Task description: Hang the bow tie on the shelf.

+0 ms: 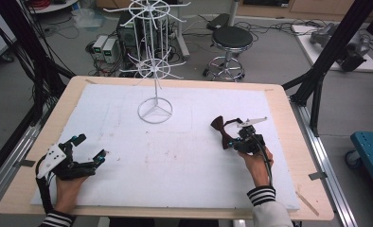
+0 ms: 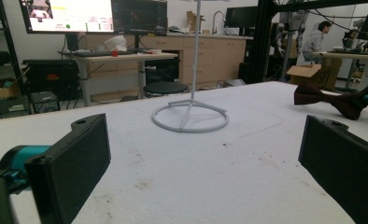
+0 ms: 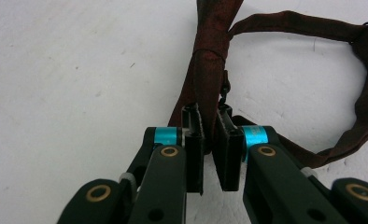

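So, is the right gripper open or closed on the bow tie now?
Closed on it. In the right gripper view the right gripper's jaws pinch the dark red bow tie between their pads, and its strap loops beside them.

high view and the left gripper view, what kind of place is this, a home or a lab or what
Most likely a robotics or research lab. Black metal framing stands around the table, cables and electronics boxes lie on the floor, and the left gripper view has workbenches with large monitors and a person seated at a desk.
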The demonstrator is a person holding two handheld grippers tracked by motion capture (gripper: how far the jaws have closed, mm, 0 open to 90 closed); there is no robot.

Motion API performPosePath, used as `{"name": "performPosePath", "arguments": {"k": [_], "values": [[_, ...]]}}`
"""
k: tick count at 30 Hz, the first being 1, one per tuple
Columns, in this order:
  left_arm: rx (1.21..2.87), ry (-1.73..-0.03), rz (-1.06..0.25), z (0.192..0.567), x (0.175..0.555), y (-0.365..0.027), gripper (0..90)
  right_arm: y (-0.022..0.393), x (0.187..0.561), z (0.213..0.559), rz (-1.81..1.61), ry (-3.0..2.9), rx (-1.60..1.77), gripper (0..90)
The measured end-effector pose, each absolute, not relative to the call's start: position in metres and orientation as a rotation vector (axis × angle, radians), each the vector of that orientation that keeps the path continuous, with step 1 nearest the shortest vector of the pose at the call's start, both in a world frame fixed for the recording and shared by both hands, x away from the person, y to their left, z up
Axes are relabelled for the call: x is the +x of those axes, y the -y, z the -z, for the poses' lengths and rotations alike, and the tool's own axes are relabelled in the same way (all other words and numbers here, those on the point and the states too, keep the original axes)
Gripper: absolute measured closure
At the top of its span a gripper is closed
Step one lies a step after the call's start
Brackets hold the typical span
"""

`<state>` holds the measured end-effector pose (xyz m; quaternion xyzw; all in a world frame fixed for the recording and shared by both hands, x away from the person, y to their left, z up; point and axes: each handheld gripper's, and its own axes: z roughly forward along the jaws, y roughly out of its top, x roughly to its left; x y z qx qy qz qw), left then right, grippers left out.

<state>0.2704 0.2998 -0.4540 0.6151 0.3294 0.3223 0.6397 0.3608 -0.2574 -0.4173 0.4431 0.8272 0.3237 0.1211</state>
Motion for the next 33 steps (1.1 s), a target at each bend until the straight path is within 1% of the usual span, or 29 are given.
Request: {"name": "performPosePath", "arguments": {"k": [7,13,19,33], "values": [[1.404,-0.746,-0.734,0.454,0.271,-0.3,2.6,0.257,0.359,0.416,-0.984,-2.426,1.262,83.9],[1.403,-0.769,-0.687,0.453,0.273,-0.301,2.6,0.253,0.356,0.414,-1.042,-2.446,1.208,84.0],[1.426,-0.777,-0.684,0.449,0.277,-0.303,2.6,0.249,0.355,0.412,-1.118,-2.456,1.15,84.0],[1.475,-0.746,-0.614,0.424,0.289,-0.297,2.6,0.24,0.346,0.402,-1.315,-2.47,0.969,84.0]]}}
